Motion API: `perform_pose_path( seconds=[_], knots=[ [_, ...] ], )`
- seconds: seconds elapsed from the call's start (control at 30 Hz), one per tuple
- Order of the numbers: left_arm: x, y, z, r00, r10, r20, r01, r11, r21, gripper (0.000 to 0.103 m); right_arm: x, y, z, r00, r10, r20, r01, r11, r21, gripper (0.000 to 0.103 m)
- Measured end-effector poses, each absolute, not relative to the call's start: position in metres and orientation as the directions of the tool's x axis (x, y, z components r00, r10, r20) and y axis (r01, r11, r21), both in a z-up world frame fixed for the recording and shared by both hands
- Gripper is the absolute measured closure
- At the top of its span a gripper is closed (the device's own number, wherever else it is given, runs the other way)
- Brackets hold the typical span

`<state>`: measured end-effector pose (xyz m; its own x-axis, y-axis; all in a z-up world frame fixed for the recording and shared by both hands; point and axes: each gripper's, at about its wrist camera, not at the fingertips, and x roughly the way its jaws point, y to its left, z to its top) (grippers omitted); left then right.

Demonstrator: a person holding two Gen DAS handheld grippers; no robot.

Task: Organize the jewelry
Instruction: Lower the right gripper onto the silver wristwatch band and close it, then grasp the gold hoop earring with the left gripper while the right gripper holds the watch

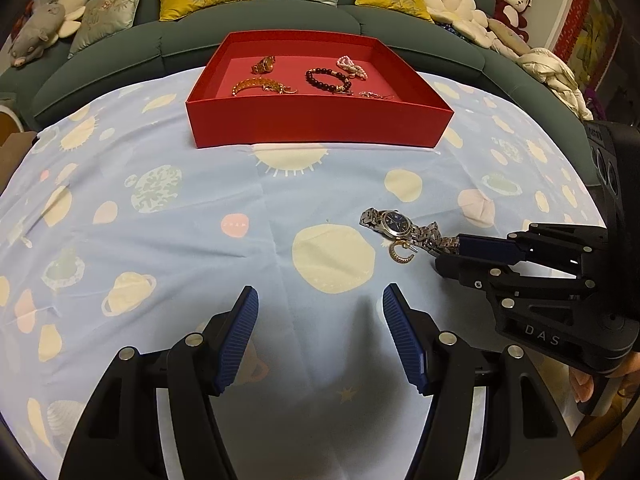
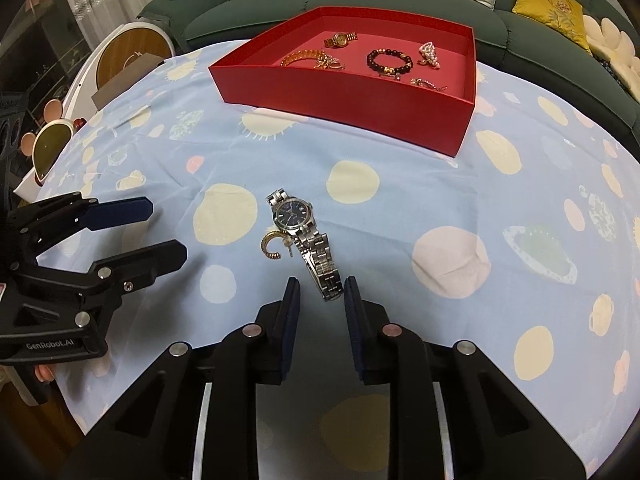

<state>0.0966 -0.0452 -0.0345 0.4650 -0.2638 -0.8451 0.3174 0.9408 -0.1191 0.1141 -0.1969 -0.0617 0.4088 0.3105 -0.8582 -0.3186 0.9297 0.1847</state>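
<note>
A silver watch (image 1: 394,222) (image 2: 294,214) with a dark blue dial lies flat on the blue patterned cloth, and a gold crescent earring (image 1: 401,252) (image 2: 272,246) touches its left side. The near end of the watch strap sits between the fingers of my right gripper (image 2: 321,284) (image 1: 448,254). Its jaws are narrow, with a gap still showing on the left side of the strap. My left gripper (image 1: 320,296) (image 2: 168,230) hangs open and holds nothing, left of the watch. The red box (image 1: 320,124) (image 2: 340,100) behind holds a gold watch, a gold bracelet, a dark bead bracelet and several smaller pieces.
A green sofa (image 1: 120,60) with yellow and grey cushions curves behind the table, with plush toys at both ends. A round yellow-tinted mirror (image 2: 50,142) and a wooden disc (image 2: 132,56) stand past the table's left edge in the right wrist view.
</note>
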Motion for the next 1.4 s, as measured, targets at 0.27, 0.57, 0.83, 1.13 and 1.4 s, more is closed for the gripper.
perform_pose_path(
  seconds=[0.27,0.57,0.83,1.13,1.4],
  knots=[
    [0.096,-0.041,-0.035,0.465,-0.266,-0.845,0.314,0.941,-0.123,0.04,0.128,-0.183,-0.064,0.439,0.312,-0.843,-0.322,0.93,0.176,0.073],
    [0.096,-0.038,-0.033,0.467,-0.283,-0.838,0.315,0.939,-0.141,0.04,0.123,-0.197,-0.063,0.441,0.264,-0.858,-0.261,0.952,0.159,0.092],
    [0.099,-0.08,-0.033,0.453,-0.36,-0.815,0.414,0.895,-0.166,0.04,0.108,-0.229,-0.058,0.423,0.243,-0.873,-0.159,0.968,0.193,0.092],
    [0.109,-0.111,-0.054,0.466,-0.356,-0.81,0.487,0.867,-0.101,0.053,0.097,-0.244,-0.058,0.407,0.246,-0.88,-0.124,0.969,0.214,0.092],
    [0.106,-0.117,-0.056,0.516,-0.339,-0.787,0.524,0.851,-0.023,0.085,0.096,-0.247,-0.058,0.404,0.247,-0.881,-0.114,0.969,0.22,0.092]
  ],
)
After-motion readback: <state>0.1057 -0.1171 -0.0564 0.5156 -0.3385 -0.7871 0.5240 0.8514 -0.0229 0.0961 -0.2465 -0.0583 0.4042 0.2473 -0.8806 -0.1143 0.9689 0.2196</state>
